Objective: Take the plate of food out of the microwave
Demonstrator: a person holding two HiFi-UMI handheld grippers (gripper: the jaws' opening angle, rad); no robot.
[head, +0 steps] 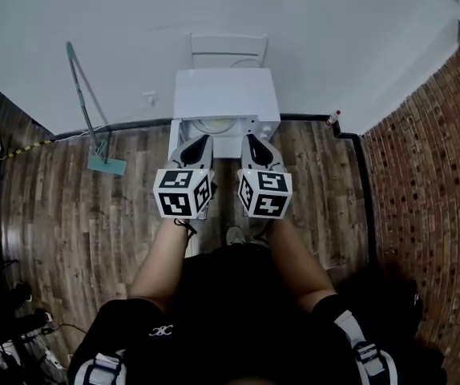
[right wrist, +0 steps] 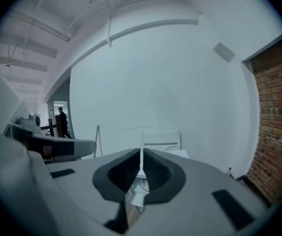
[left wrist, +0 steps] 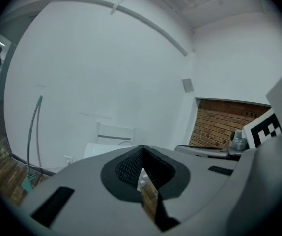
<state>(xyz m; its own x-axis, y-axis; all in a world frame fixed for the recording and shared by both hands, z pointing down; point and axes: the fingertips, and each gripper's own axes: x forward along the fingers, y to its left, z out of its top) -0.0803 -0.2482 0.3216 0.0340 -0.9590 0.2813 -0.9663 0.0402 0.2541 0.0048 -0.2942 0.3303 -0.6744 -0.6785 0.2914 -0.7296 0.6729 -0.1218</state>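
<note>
status: early, approach stage. the plate shows as a pale round shape inside the microwave; food on it is too small to make out. the microwave front looks open, since the cavity is visible, though i cannot place the door for sure. nothing has been lifted out.

left gripper: jaws together, nothing between them (left gripper view confirms). right gripper: jaws pressed together, also empty. both are held side by side just in front of the microwave, apart from it.

left to do, by my judgement: part the jaws, reach in, take the plate by its rim, draw it out level.

count: 1 microwave, 1 plate, 2 grippers, 1 white chair behind, 1 mop against the wall, 1 red-capped bottle on the floor.
</note>
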